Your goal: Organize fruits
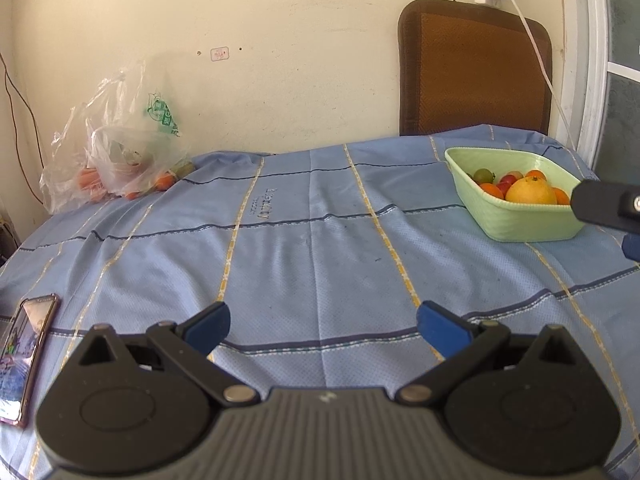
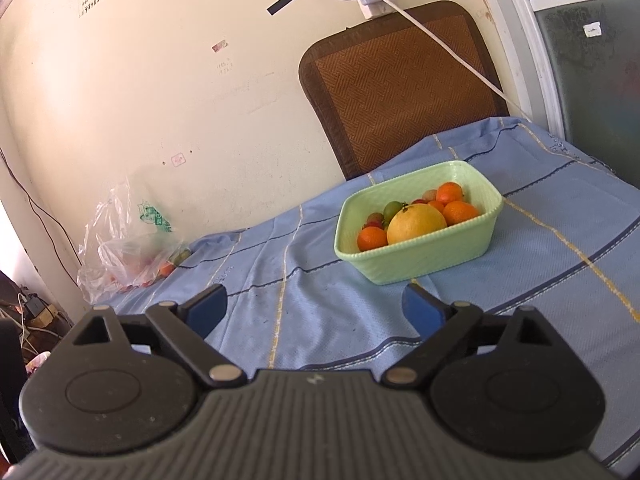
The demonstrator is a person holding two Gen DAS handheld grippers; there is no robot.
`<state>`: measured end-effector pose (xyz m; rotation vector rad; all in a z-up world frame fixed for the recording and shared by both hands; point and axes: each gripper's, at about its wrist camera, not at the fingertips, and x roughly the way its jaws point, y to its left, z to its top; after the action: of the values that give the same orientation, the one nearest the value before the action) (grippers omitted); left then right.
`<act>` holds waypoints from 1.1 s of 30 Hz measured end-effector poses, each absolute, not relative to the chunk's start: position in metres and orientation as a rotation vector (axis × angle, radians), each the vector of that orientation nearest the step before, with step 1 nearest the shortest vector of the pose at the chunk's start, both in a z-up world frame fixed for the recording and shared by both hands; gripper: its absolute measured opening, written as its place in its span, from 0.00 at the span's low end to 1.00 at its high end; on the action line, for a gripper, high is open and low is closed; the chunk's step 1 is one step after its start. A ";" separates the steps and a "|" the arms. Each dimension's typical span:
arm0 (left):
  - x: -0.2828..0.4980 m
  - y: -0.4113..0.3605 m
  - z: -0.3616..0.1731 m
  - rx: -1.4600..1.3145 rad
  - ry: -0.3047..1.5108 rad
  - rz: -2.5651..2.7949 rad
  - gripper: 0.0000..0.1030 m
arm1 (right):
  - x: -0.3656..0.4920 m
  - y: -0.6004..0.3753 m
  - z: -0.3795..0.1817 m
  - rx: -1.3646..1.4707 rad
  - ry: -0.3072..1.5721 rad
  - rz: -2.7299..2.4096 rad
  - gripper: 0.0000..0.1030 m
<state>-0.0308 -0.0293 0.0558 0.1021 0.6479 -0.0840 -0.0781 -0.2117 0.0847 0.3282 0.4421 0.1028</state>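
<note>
Altogether one basket (image 2: pixel 416 258), three oranges (image 2: pixel 460 212).

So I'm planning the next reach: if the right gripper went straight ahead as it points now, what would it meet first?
Probably the green basket of fruit: its near wall sits just beyond the open right gripper, slightly right of centre. Only blue tablecloth lies between; depth is uncertain.

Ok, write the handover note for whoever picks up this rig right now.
Left tongs: open, empty, over bare cloth.
Right tongs: open, empty, just short of the green basket.
The basket holds a big yellow citrus, small oranges and little red and green fruits.
The plastic bag by the wall shows more orange fruit inside; one lies at its mouth.
Left to do, probably: move the bag's fruit into the basket.
</note>
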 end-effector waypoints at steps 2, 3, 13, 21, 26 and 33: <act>-0.031 -0.030 0.056 0.095 0.657 -0.093 1.00 | -0.078 -0.213 0.085 0.335 0.442 0.104 0.93; -0.030 -0.030 0.056 0.091 0.662 -0.098 1.00 | -0.078 -0.213 0.085 0.337 0.443 0.104 0.93; -0.034 -0.035 0.055 0.062 0.706 -0.155 1.00 | -0.079 -0.220 0.083 0.353 0.443 0.092 0.93; -0.037 -0.041 0.052 0.090 0.716 -0.136 1.00 | -0.080 -0.222 0.081 0.361 0.447 0.093 0.93; -0.036 -0.042 0.050 0.098 0.734 -0.137 1.00 | -0.079 -0.222 0.080 0.360 0.452 0.092 0.93; -0.034 -0.041 0.048 0.091 0.756 -0.137 1.00 | -0.078 -0.221 0.078 0.361 0.458 0.094 0.93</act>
<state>-0.0342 -0.0412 0.0478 0.0908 0.7563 -0.1366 -0.0781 -0.2207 0.0785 0.3611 0.4578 0.0940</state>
